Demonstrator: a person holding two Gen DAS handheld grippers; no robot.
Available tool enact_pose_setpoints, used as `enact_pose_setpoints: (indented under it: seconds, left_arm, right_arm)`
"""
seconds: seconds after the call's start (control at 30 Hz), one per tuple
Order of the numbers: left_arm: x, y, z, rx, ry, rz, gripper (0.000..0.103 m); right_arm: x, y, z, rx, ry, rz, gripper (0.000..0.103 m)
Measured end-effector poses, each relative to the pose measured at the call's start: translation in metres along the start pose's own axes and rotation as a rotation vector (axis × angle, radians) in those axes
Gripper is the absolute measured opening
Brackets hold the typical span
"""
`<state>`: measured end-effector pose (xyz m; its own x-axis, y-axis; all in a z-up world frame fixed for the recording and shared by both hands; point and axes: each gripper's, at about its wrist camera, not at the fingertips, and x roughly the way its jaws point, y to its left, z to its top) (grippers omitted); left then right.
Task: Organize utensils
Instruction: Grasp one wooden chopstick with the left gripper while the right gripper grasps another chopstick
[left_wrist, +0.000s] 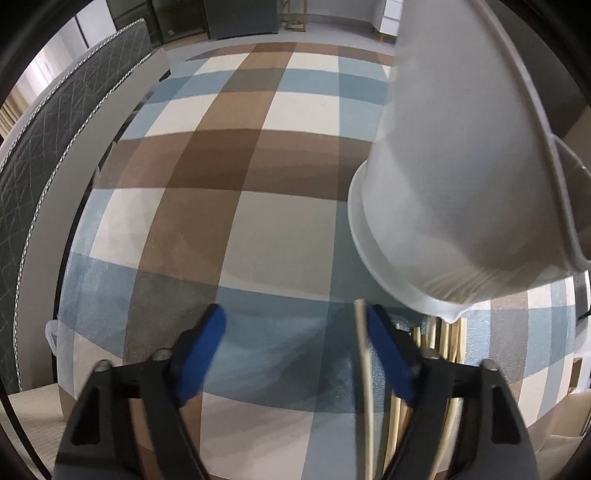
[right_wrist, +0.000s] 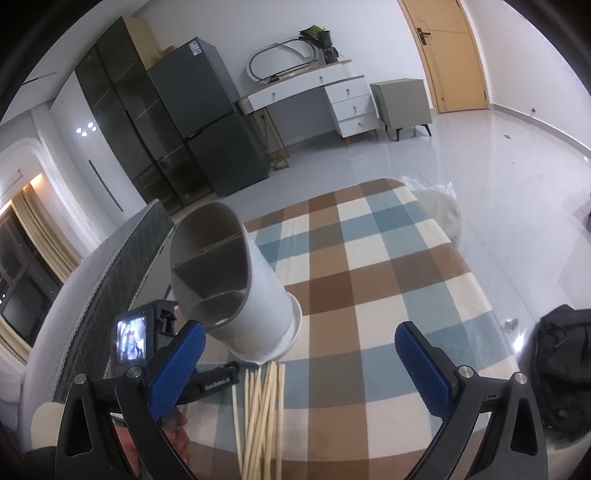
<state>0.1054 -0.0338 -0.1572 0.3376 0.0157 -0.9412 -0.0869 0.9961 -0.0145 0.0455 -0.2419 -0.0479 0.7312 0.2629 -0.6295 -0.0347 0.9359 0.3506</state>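
Note:
A bundle of pale wooden chopsticks (right_wrist: 262, 406) lies on the checkered cloth (right_wrist: 369, 266), pointing toward a white cylindrical utensil holder (right_wrist: 258, 295) with divided compartments on a drip saucer. My left gripper (left_wrist: 295, 354) points steeply down at the cloth, its jaws apart. One chopstick (left_wrist: 364, 369) stands between them, close against the right-hand blue pad, with the other pad well clear of it. More chopsticks (left_wrist: 443, 339) show behind that finger, below the holder (left_wrist: 461, 166). My right gripper (right_wrist: 299, 369) hovers open above the bundle with nothing between its pads.
A dark quilted headboard (left_wrist: 55, 147) borders the cloth on the left. In the right wrist view, a black bag (right_wrist: 565, 362) sits on the floor at right and a white wrapped cushion (right_wrist: 443, 210) lies past the far corner. A fridge (right_wrist: 207, 122) and a desk (right_wrist: 314, 92) stand against the back wall.

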Motion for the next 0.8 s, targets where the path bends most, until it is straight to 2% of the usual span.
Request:
enact_pose_setpoints:
  seconds: [0.03, 0.07, 0.13, 0.2, 0.37, 0.5, 0.57, 0.7, 0.77, 0.8]
  left_arm:
    - [-0.001, -0.002, 0.000, 0.010, -0.005, -0.004, 0.051]
    - [-0.003, -0.004, -0.001, 0.019, -0.012, -0.006, 0.045]
    - [-0.007, -0.007, -0.005, 0.036, -0.021, -0.013, 0.017]
    - [-0.009, -0.008, -0.006, 0.044, -0.021, -0.008, 0.004]
    - [-0.008, 0.009, -0.005, -0.012, -0.007, -0.029, 0.001]
    - [-0.009, 0.033, 0.004, -0.093, 0.003, -0.090, 0.000]
    - [-0.015, 0.039, 0.007, -0.114, -0.006, -0.114, 0.000]
    - [-0.032, 0.046, 0.013, -0.131, -0.050, -0.156, 0.000]
    - [-0.042, 0.051, 0.018, -0.143, -0.078, -0.177, 0.000]
    - [-0.044, 0.055, 0.020, -0.153, -0.087, -0.190, 0.000]
  right_arm:
    - [0.001, 0.001, 0.000, -0.002, 0.002, -0.002, 0.103]
    - [0.002, 0.001, 0.000, -0.005, 0.006, -0.006, 0.103]
    - [0.003, 0.004, -0.001, -0.010, 0.009, -0.009, 0.103]
    - [0.004, 0.006, -0.002, -0.024, 0.014, -0.018, 0.103]
    - [0.012, 0.010, -0.008, -0.043, 0.044, -0.042, 0.103]
    - [0.026, 0.004, -0.016, -0.010, 0.120, -0.037, 0.102]
    - [0.034, 0.005, -0.021, -0.016, 0.157, -0.033, 0.097]
    - [0.047, 0.012, -0.030, -0.072, 0.225, -0.066, 0.079]
    - [0.057, 0.013, -0.033, -0.084, 0.273, -0.085, 0.075]
    - [0.062, 0.013, -0.035, -0.089, 0.295, -0.091, 0.069]
